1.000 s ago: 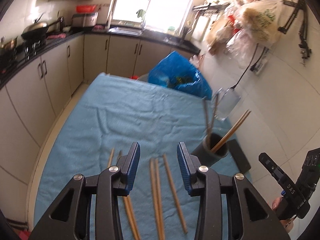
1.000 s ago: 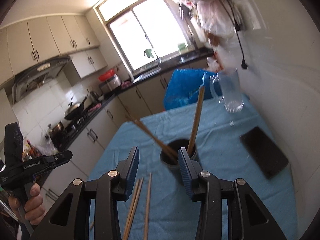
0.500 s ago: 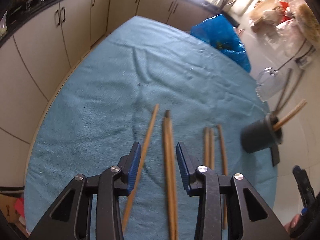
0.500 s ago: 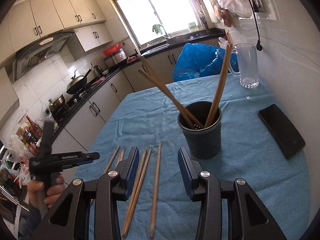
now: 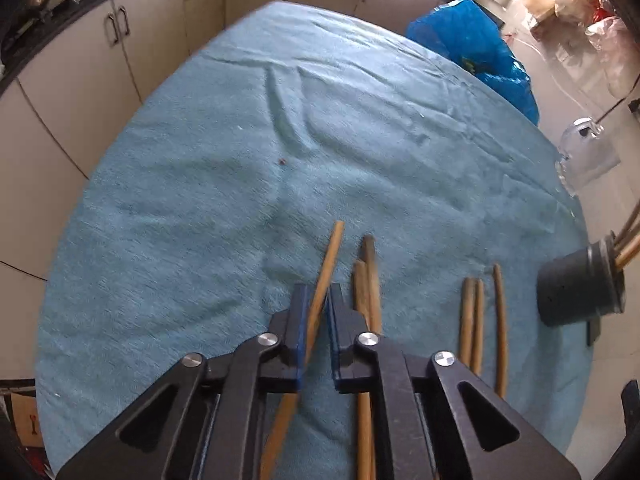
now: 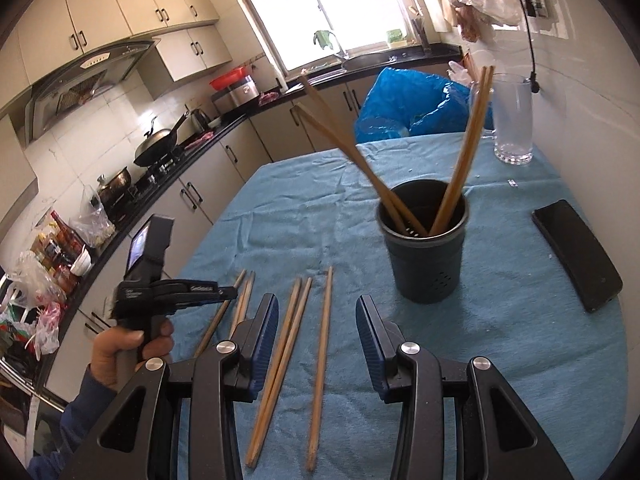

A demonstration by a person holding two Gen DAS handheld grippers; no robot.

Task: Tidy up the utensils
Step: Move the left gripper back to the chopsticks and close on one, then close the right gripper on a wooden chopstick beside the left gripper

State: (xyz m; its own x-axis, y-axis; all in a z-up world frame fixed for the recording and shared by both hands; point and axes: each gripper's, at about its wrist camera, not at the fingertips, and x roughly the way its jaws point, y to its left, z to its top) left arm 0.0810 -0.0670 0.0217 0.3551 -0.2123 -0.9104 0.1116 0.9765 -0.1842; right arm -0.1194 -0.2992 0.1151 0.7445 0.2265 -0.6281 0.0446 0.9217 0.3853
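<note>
Chopstick (image 5: 325, 280) sits between the left gripper (image 5: 318, 300) jaws, which have just been closing and now pinch it near its middle; its far end pokes out ahead of the jaws, its near end runs back under them, and it looks barely off the blue cloth (image 5: 240, 160), if at all. Just right of those jaws lie two more chopsticks (image 5: 370, 280) side by side, then three further right (image 5: 480, 320), all loose on the cloth. Holder (image 6: 426, 248) stands ahead and right of the right gripper (image 6: 318, 340), with four sticks already leaning in it. So roughly: four in, one gripped, five to go, a judgement from the counts. Right gripper jaws stand moderately apart, empty, hovering over the three-stick group (image 6: 304, 340). Right view alone shows the holder's inside, the phone (image 6: 578, 254), the glass pitcher (image 6: 512, 120) and the person's hand (image 6: 128, 344) on the left tool; only the left view shows the pinch itself.
</note>
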